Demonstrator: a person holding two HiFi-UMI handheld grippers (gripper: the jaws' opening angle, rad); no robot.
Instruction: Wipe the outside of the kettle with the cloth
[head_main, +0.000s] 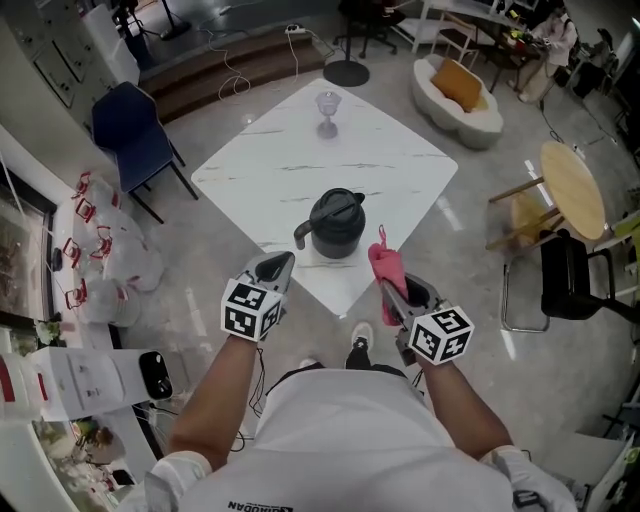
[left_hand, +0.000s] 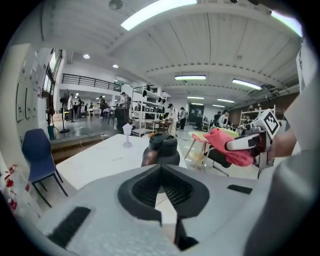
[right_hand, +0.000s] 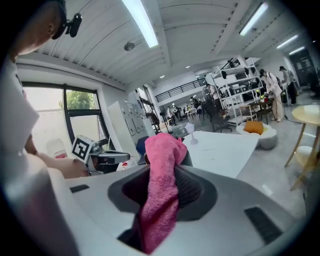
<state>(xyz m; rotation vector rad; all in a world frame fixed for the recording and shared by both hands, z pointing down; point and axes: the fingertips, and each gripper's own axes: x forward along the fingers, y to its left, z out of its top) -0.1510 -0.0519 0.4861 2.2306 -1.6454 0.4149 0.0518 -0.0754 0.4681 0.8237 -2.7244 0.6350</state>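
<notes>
Two grippers hover just short of the near corner of the white table (head_main: 400, 170). The dark kettle (head_main: 337, 222) stands upright by that corner on a pale base. The left gripper (head_main: 279, 263) has its jaws pressed together with nothing between them. The right gripper (head_main: 390, 292) is clamped on the pink cloth (head_main: 388, 268), which bunches up above the tips and hangs limp below, near the kettle's right side but not touching it.

The cloth looks soft and light and should fold round a curve easily. The kettle looks rigid, and its smooth sides would likely slip under a pinch. The arched handle on top seems the safest place for the free gripper to steady it. Whether the piece jutting from its left is a spout or a handle, I can't say.

Its lid is on, so any water inside, and the real weight, stay unknown. A stemmed glass (head_main: 327, 108) stands well apart at the far side and looks empty.
</notes>
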